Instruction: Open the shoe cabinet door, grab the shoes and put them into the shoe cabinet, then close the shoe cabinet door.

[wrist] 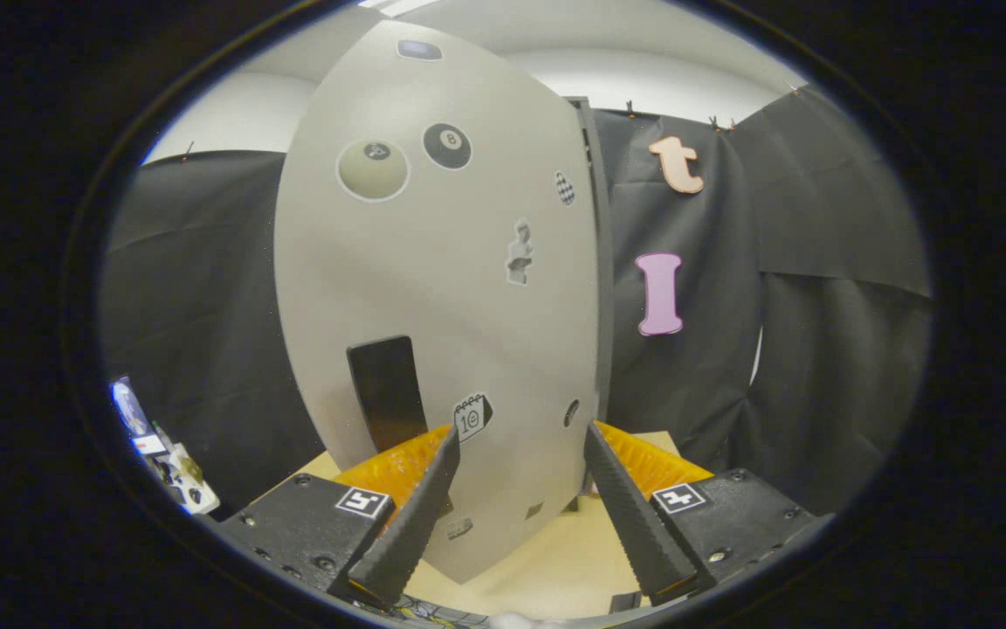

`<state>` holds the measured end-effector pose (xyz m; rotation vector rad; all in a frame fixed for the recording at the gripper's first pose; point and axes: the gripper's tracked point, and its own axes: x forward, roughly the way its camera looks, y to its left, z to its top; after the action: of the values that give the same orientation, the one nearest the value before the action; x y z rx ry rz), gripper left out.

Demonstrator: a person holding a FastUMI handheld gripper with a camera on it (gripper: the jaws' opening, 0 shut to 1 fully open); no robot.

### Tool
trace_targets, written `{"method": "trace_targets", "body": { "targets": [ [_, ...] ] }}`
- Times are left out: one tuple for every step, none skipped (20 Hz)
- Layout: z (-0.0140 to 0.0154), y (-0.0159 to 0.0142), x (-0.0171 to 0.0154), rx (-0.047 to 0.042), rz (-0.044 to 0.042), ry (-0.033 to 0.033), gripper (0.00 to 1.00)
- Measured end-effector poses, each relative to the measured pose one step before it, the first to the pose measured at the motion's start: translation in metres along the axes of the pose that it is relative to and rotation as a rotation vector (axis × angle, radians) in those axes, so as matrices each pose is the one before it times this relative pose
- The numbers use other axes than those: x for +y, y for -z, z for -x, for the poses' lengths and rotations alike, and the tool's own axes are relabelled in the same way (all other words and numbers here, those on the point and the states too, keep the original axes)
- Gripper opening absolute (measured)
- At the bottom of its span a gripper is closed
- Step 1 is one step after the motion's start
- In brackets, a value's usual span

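- In the gripper view, the hand-held gripper (520, 454) is seen with its two fingers spread wide apart, and nothing is held between them.
- The shoe cabinet door (442, 288) is seen as a tall pale grey panel standing upright on the bench (547, 568), directly ahead of the fingers and reaching well above them.
- The lower part of the door lies in the gap between the two fingertips; whether either fingertip touches the panel cannot be told.
- A dark rectangular handle (387, 391) is fixed low on the door, just above and beside the left finger.
- Several stickers are spread over the door: a black eight-ball sticker (447, 145) and a pale ball sticker (373, 169) near the top, a small grey figure sticker (519, 253) about halfway up, and a small calendar sticker (472, 416) just ahead of the left fingertip.
- The dark edge of the shoe cabinet (601, 262) is seen along the right side of the door, running from top to bottom.
- The door is seen at an angle to that edge; how far it stands open cannot be told.
- Black cloth (817, 306) is hung behind and on both sides of the cabinet.
- A cluster of small objects (162, 445), too distorted to identify, is seen low on the left, beyond the left finger.
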<state>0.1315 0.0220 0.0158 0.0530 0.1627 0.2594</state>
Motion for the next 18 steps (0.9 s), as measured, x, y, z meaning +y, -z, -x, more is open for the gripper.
{"method": "trace_targets", "body": {
  "targets": [
    [-0.00757, 0.00057, 0.00972, 0.00526, 0.00534, -0.01557, 0.95],
    [-0.00936, 0.00082, 0.01056, 0.00792, 0.01095, -0.01685, 0.95],
    [-0.00871, 0.00276, 0.01338, 0.01137, 0.01319, -0.01932, 0.95],
    [-0.00972, -0.00105, 0.01080, -0.00286, 0.00608, -0.01477, 0.95],
    [-0.00911, 0.00149, 0.00908, 0.00296, 0.00167, -0.00956, 0.96],
    [-0.00814, 0.00129, 0.00676, 0.00475, -0.00254, 0.00324, 0.96],
    [-0.00509, -0.00132, 0.00557, -0.00546, -0.00785, 0.00986, 0.97],
    [-0.00552, -0.00229, 0.00472, -0.00847, -0.01100, 0.00770, 0.98],
    [-0.00353, -0.00183, 0.00416, -0.01058, -0.01374, 0.00775, 0.98],
    [-0.00218, -0.00223, 0.00364, -0.00592, -0.01134, 0.00112, 0.98],
    [-0.00044, -0.00008, 0.00197, -0.00075, -0.00796, 0.00356, 0.98],
    [0.00037, -0.00194, 0.00089, -0.00188, -0.00532, 0.00360, 0.98],
    [0.00276, -0.00011, -0.00042, -0.00371, -0.00327, 0.00830, 0.98],
    [0.00205, -0.00107, 0.00001, -0.00565, -0.00089, 0.00890, 0.98],
    [0.00487, 0.00004, 0.00103, -0.00368, 0.00236, 0.00743, 0.98],
    [0.00603, -0.00017, 0.00005, -0.00153, 0.00306, 0.00630, 0.98],
    [0.00823, 0.00032, 0.00002, -0.00089, 0.00197, 0.00439, 0.98],
    [0.00843, -0.00061, -0.00059, -0.00308, -0.00112, 0.00550, 0.98]
  ]
}}
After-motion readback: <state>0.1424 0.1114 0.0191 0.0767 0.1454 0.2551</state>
